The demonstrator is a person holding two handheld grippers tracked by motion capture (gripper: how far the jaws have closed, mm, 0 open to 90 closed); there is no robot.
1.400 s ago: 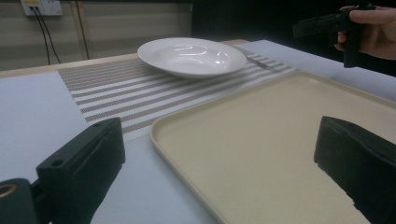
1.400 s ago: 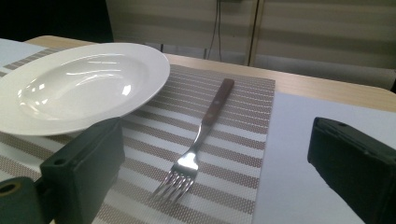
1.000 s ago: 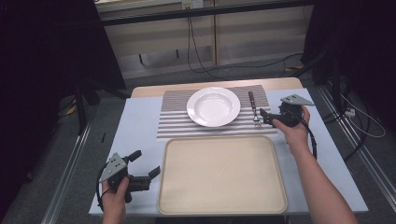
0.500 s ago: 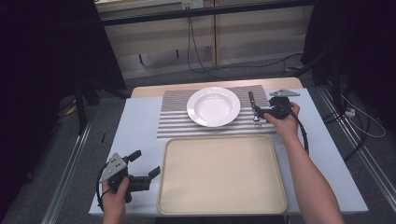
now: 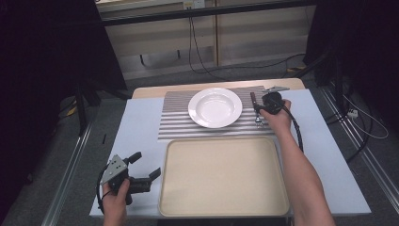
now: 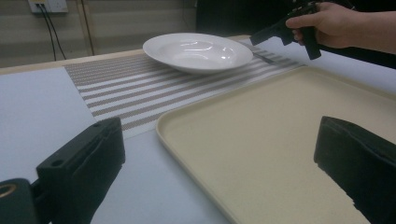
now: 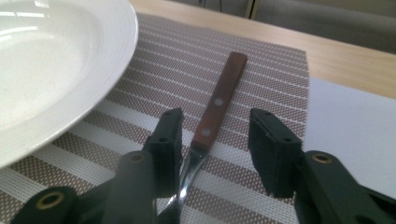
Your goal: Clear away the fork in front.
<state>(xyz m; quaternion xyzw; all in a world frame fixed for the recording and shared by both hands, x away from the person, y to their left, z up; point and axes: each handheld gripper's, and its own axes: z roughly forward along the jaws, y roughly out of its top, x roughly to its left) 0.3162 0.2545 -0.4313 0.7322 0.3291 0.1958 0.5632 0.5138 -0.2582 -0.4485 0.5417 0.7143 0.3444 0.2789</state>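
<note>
A fork with a brown wooden handle (image 7: 219, 101) lies on the striped placemat (image 7: 154, 60), just right of the white plate (image 7: 42, 65). My right gripper (image 7: 214, 135) is open, low over the mat, with one jaw on each side of the fork where handle meets metal. From above, this gripper (image 5: 257, 110) sits over the fork (image 5: 253, 100) beside the plate (image 5: 215, 107). My left gripper (image 5: 144, 167) is open and holds nothing, at the table's near left beside the beige tray (image 5: 223, 179). Its own camera sees the left gripper (image 6: 222, 137) pointing across the tray (image 6: 280, 116) toward the plate (image 6: 196, 49).
The placemat (image 5: 179, 123) lies on a pale blue table cover (image 5: 136, 132). Beyond it runs the wooden far edge of the table (image 5: 150, 92). The right hand and its gripper (image 6: 285, 29) show far off in the left gripper view. Cables trail on the floor behind.
My right gripper has moved left and away from me, then down over the fork, so its open jaws now straddle it. The left gripper has stayed still.
</note>
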